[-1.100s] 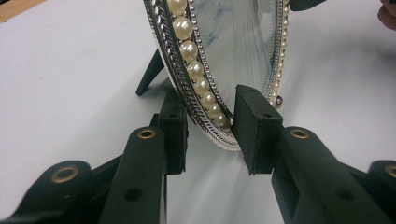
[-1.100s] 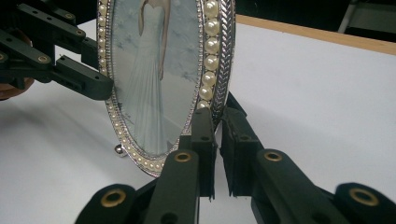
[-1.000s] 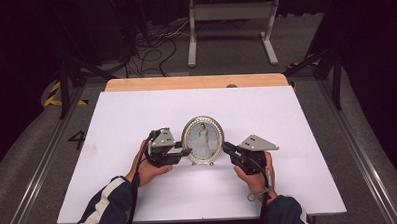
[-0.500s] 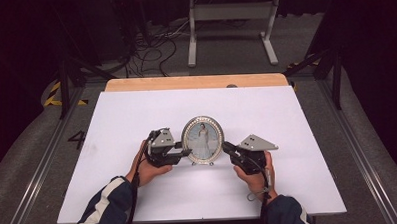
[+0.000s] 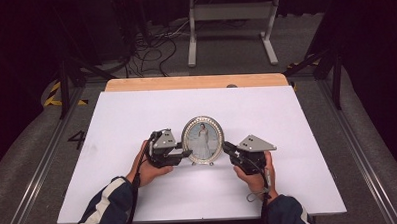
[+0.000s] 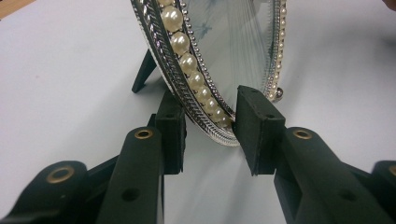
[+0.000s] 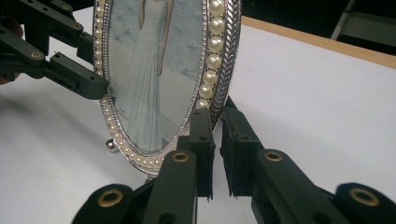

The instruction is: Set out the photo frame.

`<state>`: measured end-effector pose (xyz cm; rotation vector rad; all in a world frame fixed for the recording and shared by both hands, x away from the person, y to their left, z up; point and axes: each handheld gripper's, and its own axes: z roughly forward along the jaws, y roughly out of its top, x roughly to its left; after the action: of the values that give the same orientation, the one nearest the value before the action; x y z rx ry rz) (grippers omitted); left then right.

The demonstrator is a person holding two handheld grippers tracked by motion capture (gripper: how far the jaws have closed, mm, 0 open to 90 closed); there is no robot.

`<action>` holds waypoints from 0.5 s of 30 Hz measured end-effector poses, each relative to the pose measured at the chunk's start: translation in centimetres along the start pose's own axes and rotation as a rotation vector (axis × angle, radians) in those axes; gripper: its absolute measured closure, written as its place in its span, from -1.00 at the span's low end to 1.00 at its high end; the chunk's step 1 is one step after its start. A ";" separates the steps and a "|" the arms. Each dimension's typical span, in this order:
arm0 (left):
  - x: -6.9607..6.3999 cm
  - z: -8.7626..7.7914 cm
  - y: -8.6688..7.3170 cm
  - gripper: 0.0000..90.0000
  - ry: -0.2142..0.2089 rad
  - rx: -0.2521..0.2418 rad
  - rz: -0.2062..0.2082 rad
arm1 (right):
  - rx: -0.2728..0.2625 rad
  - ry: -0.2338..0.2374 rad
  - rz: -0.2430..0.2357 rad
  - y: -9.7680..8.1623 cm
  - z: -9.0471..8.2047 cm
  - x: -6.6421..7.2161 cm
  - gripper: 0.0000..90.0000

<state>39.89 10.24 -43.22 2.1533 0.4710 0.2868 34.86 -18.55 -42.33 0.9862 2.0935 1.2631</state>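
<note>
An oval silver picture frame (image 5: pixel 203 139) with a pearl rim and a photo of a figure in a white dress stands upright at the middle of the white table (image 5: pixel 297 118). My left gripper (image 5: pixel 187 153) is shut on the frame's lower left rim. In the left gripper view the pearl rim (image 6: pixel 196 79) sits between the two pads of that gripper (image 6: pixel 210 126), one in front and one behind. My right gripper (image 5: pixel 225 147) is shut on the lower right rim. In the right gripper view its nearly closed jaws (image 7: pixel 217 140) pinch the frame's edge (image 7: pixel 219 84).
The frame's black back leg (image 6: pixel 144 72) rests on the table behind it. A wooden strip (image 5: pixel 195 82) runs along the table's far edge. Beyond it are a grey metal stand (image 5: pixel 231 21) and loose cables (image 5: pixel 154 48) on the floor.
</note>
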 end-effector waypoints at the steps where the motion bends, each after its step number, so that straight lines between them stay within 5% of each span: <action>1: 0.0 0.0 0.0 0.43 0.001 0.000 0.001 | 0.003 -0.002 -0.004 0.0 0.0 0.0 0.85; 15: -0.5 -1.4 0.0 0.38 0.032 0.011 0.036 | 0.008 0.003 -0.060 0.2 -1.0 0.4 0.81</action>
<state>38.92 11.05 -42.45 2.1720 0.4536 0.3399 33.96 -18.76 -41.70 0.9181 2.1167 1.2278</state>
